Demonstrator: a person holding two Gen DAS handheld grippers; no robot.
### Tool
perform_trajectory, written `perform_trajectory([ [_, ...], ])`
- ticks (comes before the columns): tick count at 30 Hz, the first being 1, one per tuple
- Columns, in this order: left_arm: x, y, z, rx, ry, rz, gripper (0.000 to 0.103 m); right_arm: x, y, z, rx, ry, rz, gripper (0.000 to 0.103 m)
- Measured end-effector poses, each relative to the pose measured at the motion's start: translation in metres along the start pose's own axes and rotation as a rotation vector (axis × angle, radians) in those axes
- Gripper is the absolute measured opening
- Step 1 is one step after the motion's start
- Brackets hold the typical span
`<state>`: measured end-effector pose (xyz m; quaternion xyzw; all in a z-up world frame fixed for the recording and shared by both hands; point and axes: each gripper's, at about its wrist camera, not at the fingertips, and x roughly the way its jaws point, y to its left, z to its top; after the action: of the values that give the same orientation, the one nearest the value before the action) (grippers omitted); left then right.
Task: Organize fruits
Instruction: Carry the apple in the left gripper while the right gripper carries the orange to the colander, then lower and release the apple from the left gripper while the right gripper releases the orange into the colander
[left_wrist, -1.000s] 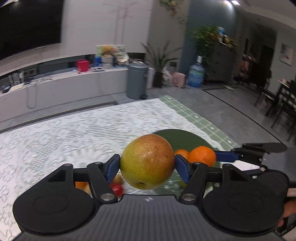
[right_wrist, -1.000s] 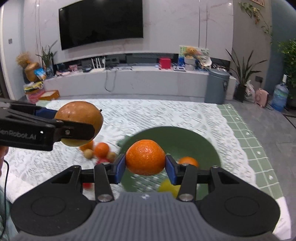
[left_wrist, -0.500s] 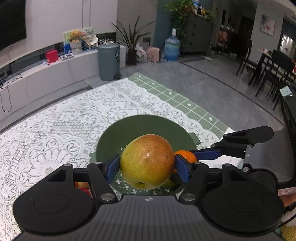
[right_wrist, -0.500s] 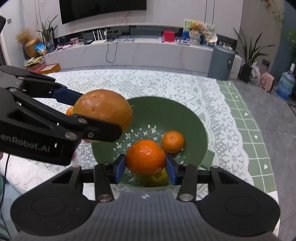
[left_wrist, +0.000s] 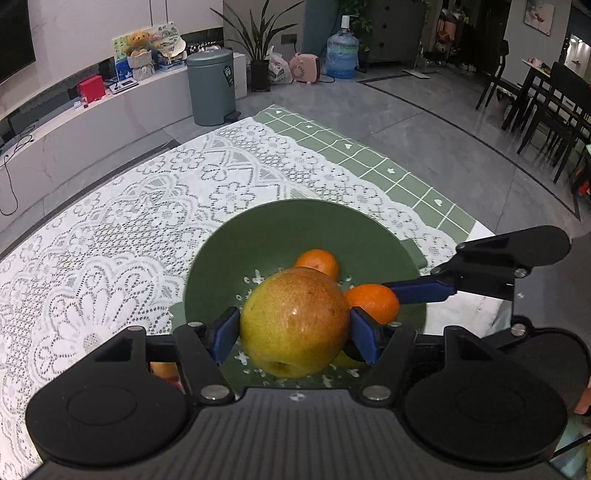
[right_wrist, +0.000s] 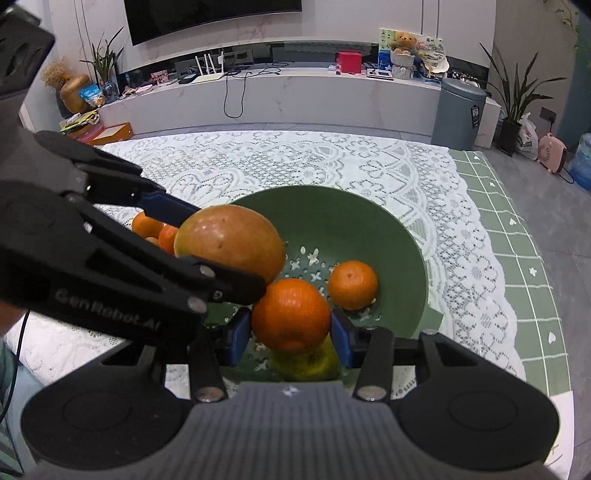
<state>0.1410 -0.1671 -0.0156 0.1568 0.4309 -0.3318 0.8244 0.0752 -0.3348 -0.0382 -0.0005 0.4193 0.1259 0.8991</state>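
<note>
Over the green bowl (left_wrist: 288, 225), both tools arrive loaded: the left gripper (left_wrist: 295, 330) has its blue pads clamped on a big yellow-red pear (left_wrist: 295, 323), and the right gripper (right_wrist: 291, 330) is closed around an orange (right_wrist: 290, 314). Each fruit hangs just above the bowl's hollow, pinched across its widest part, which I judge keeps it from rolling out before release. Beneath them a smaller orange (right_wrist: 352, 284) and a yellow-green fruit (right_wrist: 306, 363) already lie in the bowl, the latter right under the right gripper. Outward, the bowl sits near the right edge of the lace tablecloth (left_wrist: 110, 240), where a green checked cloth (left_wrist: 388, 170) shows. More small oranges (right_wrist: 147, 225) wait on the lace beyond the bowl's left rim.
</note>
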Motion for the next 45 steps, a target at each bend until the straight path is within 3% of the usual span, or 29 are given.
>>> perform_trajectory([
  [5,0.012,0.007,0.008,0.017,0.037,0.054,0.074,0.011,0.001,0.011,-0.059,0.019,-0.005,0.044],
  [18,0.046,0.034,0.022,-0.057,0.150,0.036,0.074,0.043,-0.002,0.031,-0.145,0.088,0.010,0.044],
  [31,0.068,0.036,0.029,-0.046,0.208,0.042,0.074,0.054,-0.004,0.032,-0.154,0.090,-0.007,0.044],
  [45,0.068,0.037,0.029,-0.041,0.208,0.049,0.078,0.050,-0.012,0.024,-0.074,0.047,0.014,0.044],
])
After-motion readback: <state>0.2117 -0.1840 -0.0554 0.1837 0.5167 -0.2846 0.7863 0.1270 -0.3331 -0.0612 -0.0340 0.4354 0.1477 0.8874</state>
